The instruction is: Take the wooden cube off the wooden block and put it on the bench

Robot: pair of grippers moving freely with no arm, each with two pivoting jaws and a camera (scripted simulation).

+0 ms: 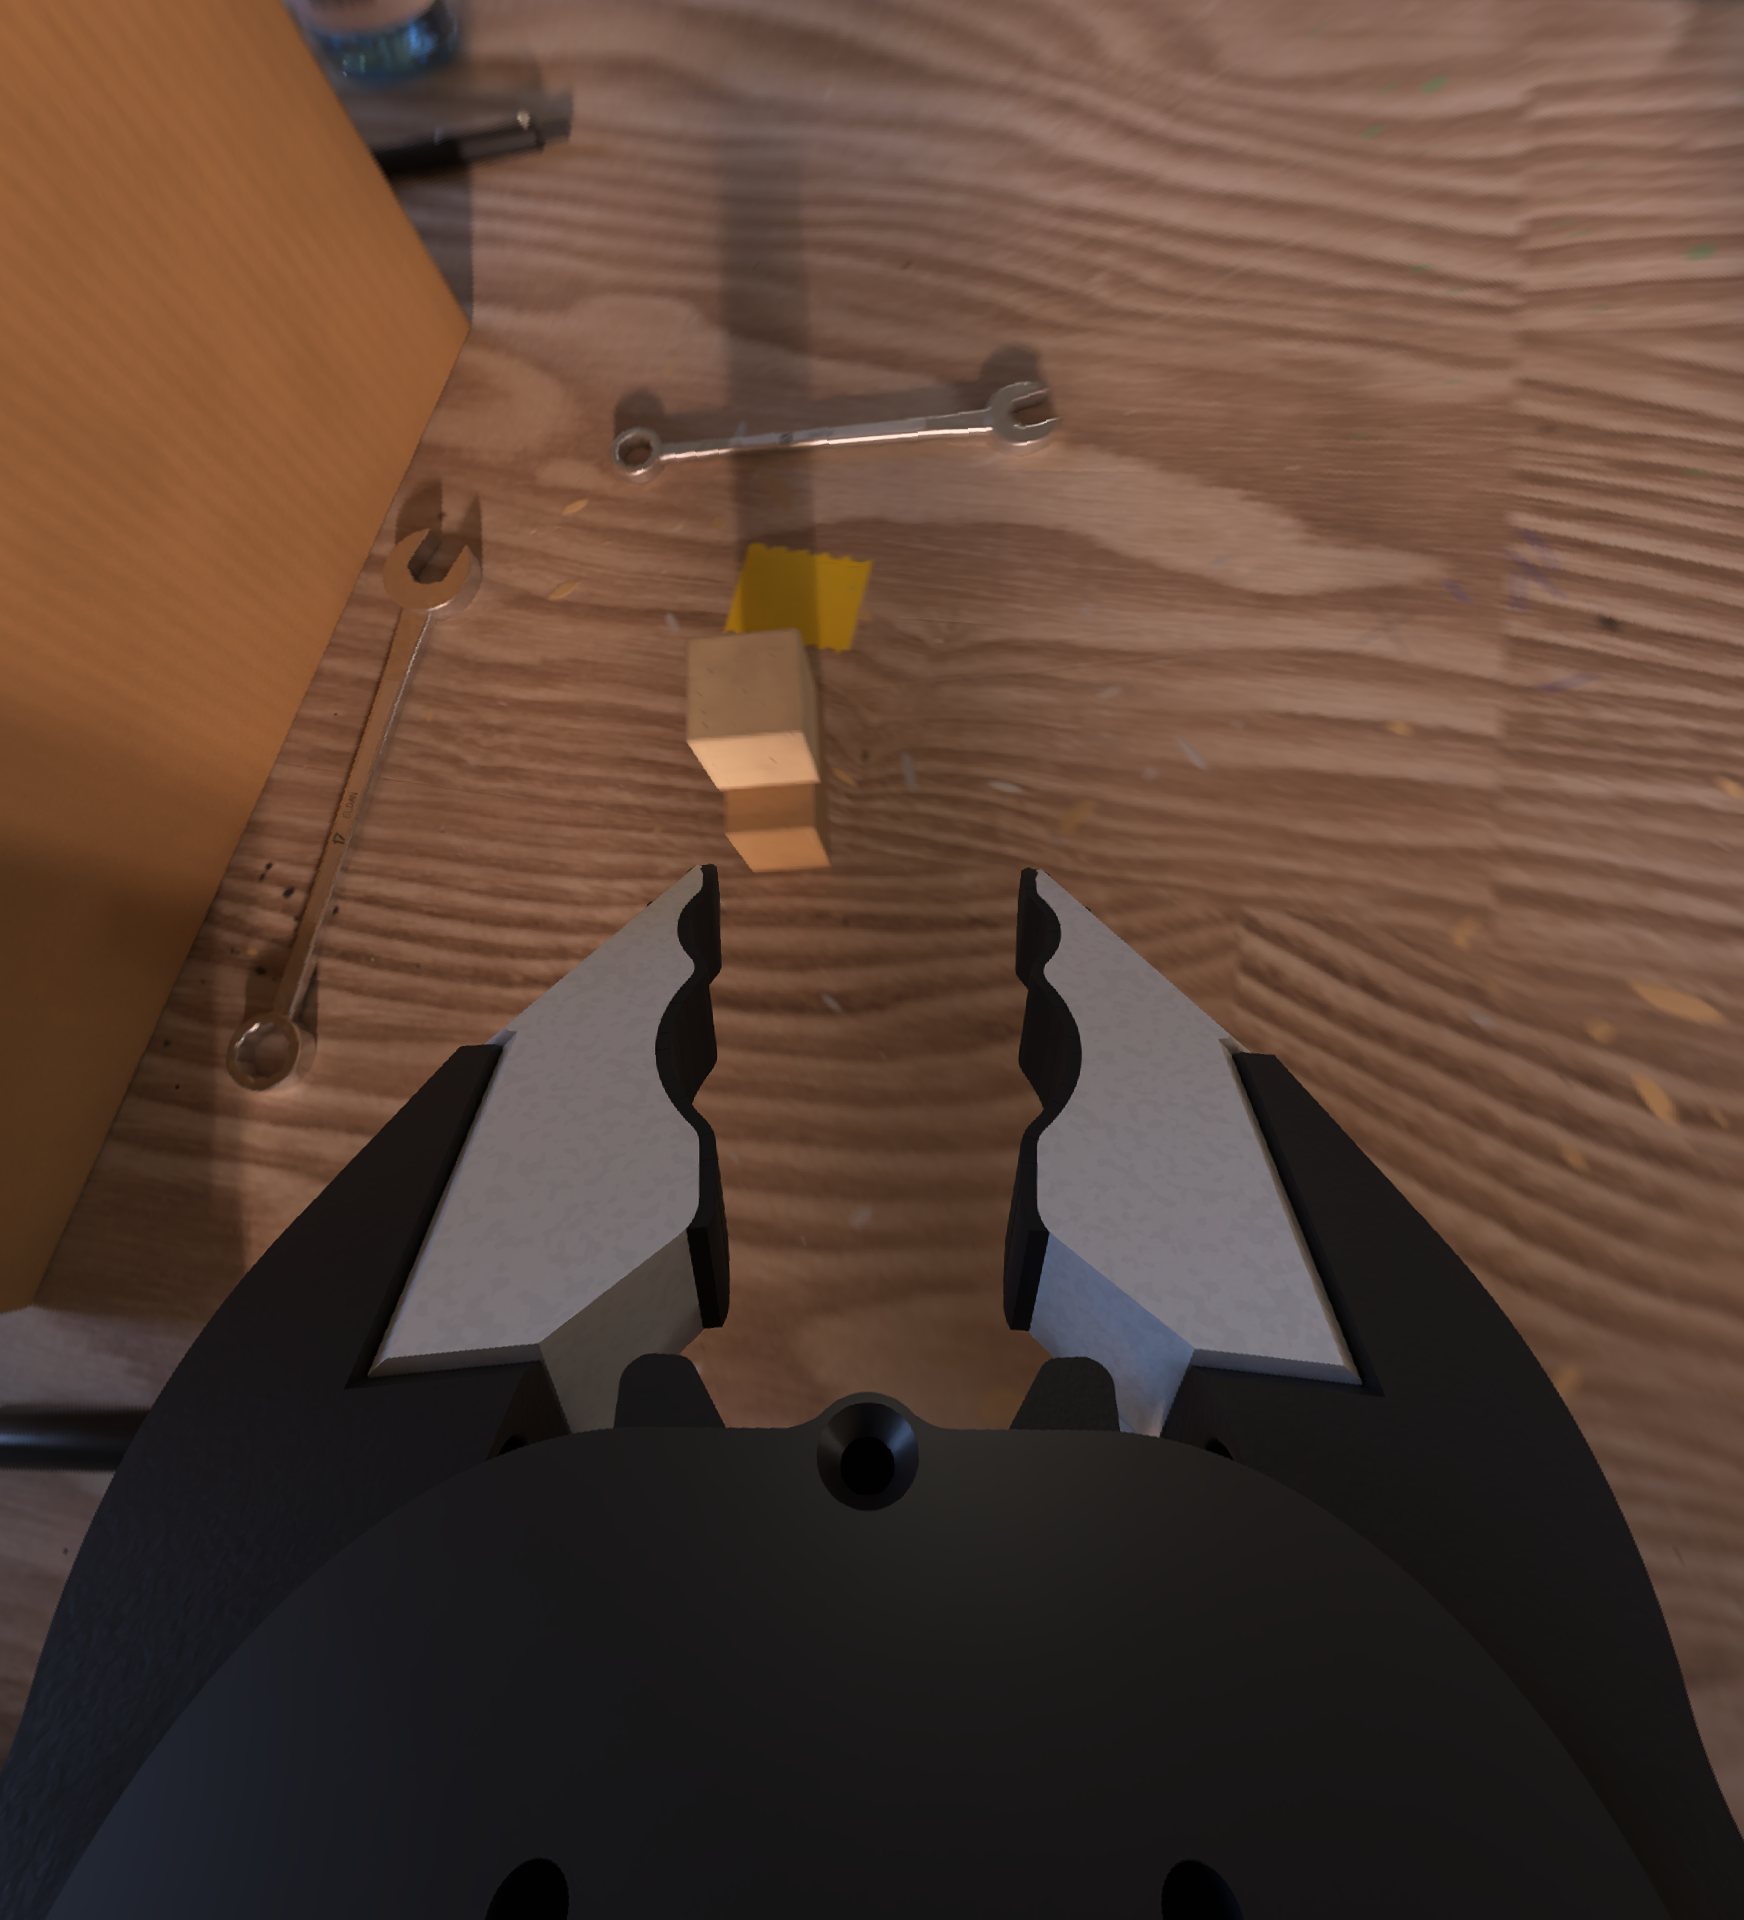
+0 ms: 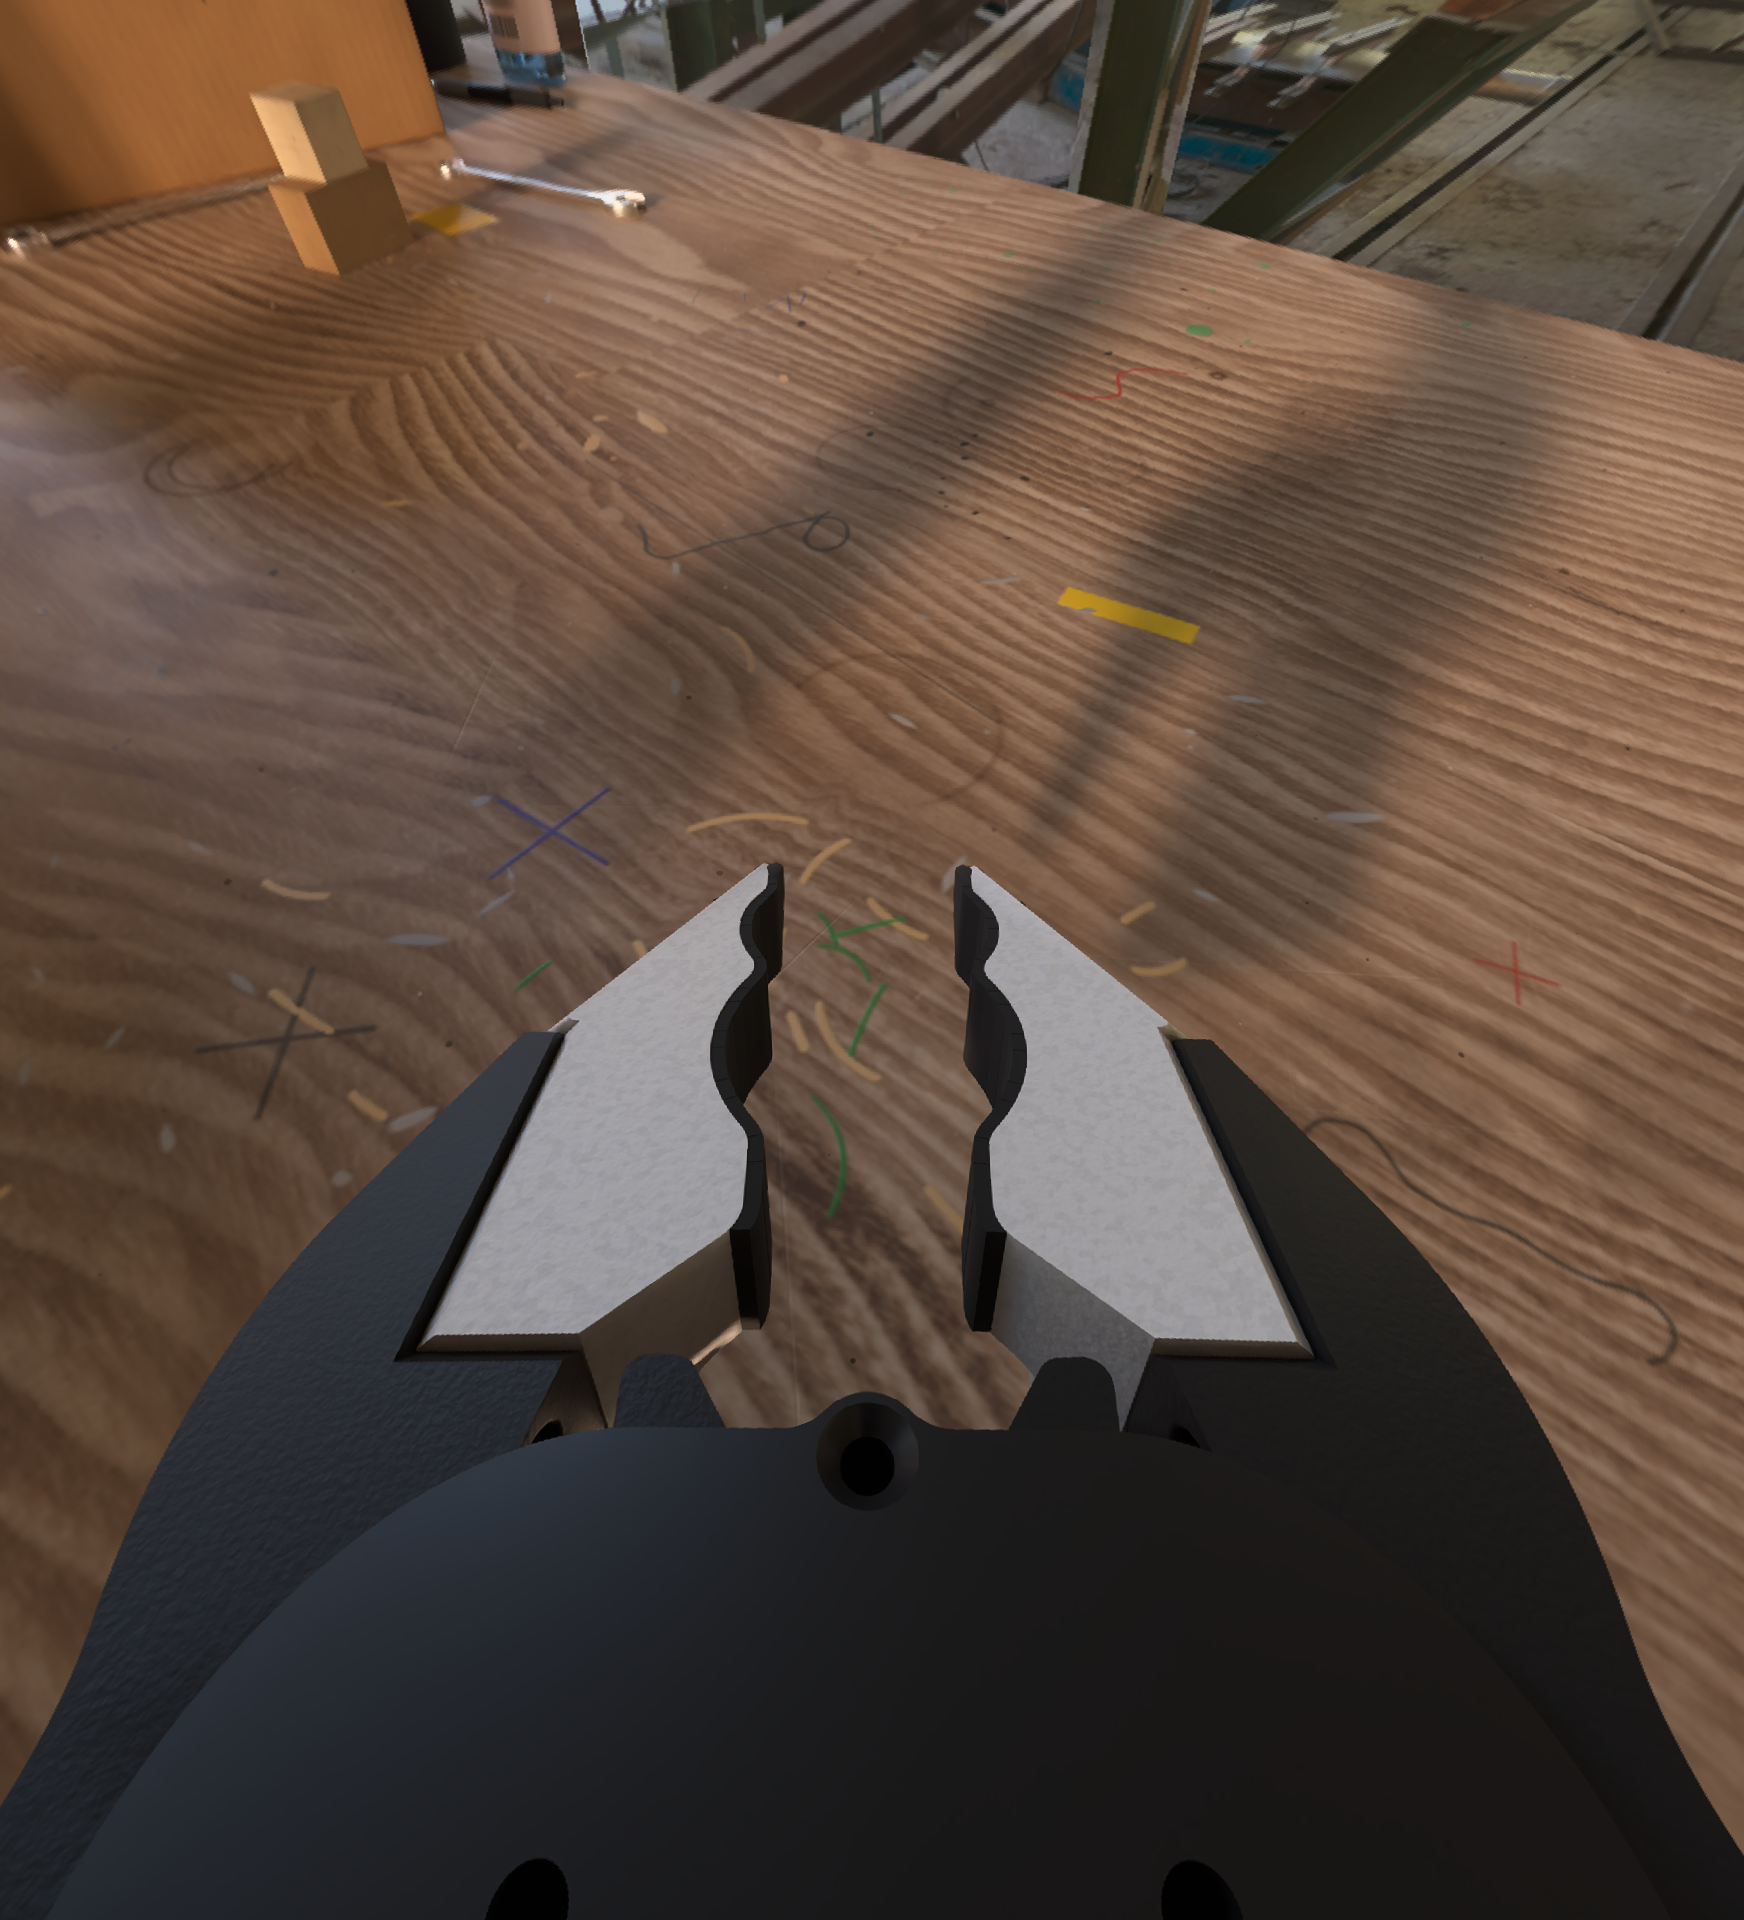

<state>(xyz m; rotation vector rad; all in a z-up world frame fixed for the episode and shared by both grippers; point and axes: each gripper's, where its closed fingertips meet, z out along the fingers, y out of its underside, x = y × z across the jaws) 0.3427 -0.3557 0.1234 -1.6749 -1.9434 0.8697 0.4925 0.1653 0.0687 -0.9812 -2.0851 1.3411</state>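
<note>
Near the far left corner of the grained wooden bench (image 2: 951, 675), beside a tall orange board (image 2: 120, 94), the small pale wooden cube (image 2: 305, 130) is seen stacked on the larger pale wooden block (image 2: 348, 218). The left gripper (image 1: 868, 883) is held above the stack, jaws spread and empty. The right gripper (image 2: 868, 883) is held well apart over bare bench, jaws parted, nothing between them.

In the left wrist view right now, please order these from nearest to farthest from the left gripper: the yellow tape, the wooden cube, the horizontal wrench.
From the left gripper:
1. Wooden cube, just ahead of the fingers, on top of the wooden block.
2. Yellow tape, on the bench right behind the stack.
3. Horizontal wrench, farthest, lying across the bench beyond the tape.
</note>
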